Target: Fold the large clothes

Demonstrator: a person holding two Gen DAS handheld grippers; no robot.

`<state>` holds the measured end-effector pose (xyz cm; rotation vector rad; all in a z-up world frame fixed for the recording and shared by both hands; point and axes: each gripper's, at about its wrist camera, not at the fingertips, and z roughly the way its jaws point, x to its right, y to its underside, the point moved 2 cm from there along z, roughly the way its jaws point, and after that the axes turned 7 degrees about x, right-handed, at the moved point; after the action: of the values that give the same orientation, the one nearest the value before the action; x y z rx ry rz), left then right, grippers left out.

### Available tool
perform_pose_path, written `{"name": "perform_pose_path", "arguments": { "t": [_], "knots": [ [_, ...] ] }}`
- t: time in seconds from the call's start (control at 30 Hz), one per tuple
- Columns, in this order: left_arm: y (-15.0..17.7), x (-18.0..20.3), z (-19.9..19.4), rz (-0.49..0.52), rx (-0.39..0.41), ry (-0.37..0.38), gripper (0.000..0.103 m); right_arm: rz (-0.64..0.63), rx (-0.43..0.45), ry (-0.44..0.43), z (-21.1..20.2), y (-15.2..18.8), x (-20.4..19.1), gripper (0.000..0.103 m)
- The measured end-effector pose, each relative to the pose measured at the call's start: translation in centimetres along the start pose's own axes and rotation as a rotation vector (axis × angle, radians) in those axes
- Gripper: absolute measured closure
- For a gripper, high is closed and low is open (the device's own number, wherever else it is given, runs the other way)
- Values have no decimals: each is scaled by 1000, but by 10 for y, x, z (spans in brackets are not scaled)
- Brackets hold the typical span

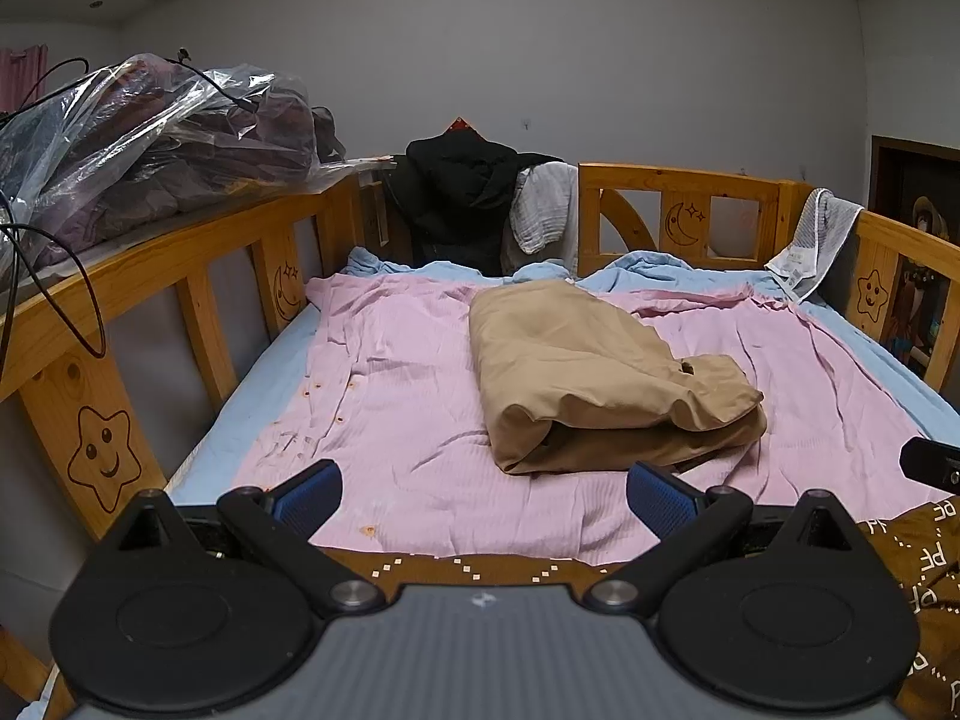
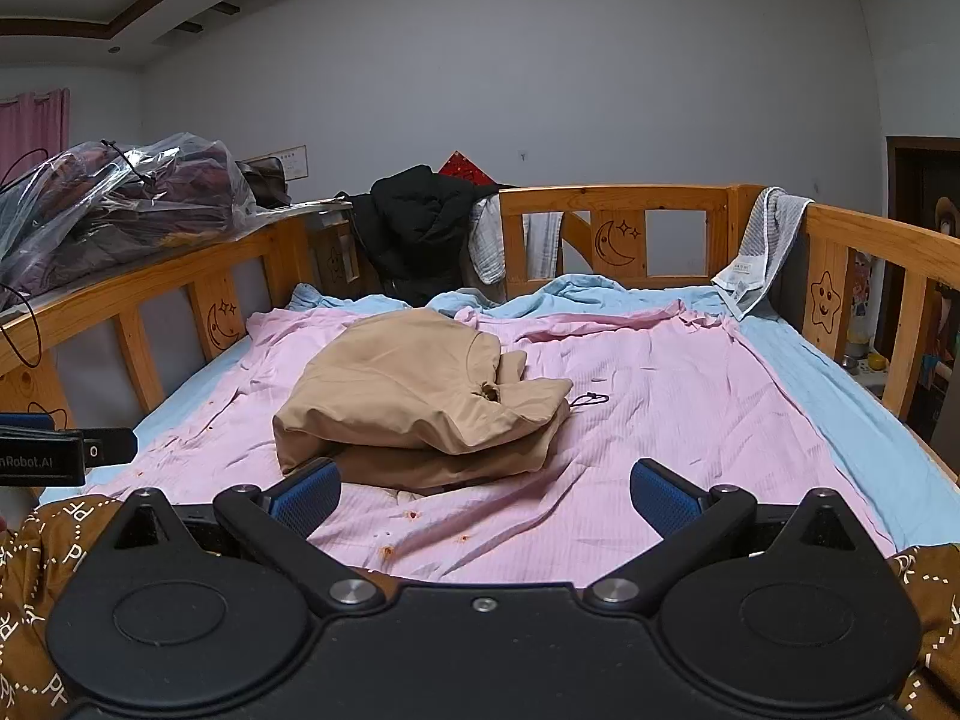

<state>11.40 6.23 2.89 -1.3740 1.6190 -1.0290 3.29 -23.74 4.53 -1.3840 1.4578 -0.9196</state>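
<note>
I see both grippers, left (image 1: 483, 495) and right (image 2: 485, 495), released, fingers spread, facing the folded tan garment (image 1: 606, 384) on the pink sheet (image 1: 408, 420).

left tool (image 2: 42, 457): "nRobot.AI" | brown blanket (image 1: 927, 546): repeated "PF" print | towel label (image 1: 791, 261): unreadable

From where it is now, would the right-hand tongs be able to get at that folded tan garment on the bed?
Probably yes. The right tongs stand open and empty, and the tan garment lies just ahead on the pink sheet, with nothing between them.
</note>
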Motion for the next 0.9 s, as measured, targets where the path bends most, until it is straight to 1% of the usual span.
{"name": "perform_pose_path", "arguments": {
  "t": [0.9],
  "knots": [
    [-1,-1,-1,-2,3,-5,0,4,-7,3,1,3,0,1]
  ]
}}
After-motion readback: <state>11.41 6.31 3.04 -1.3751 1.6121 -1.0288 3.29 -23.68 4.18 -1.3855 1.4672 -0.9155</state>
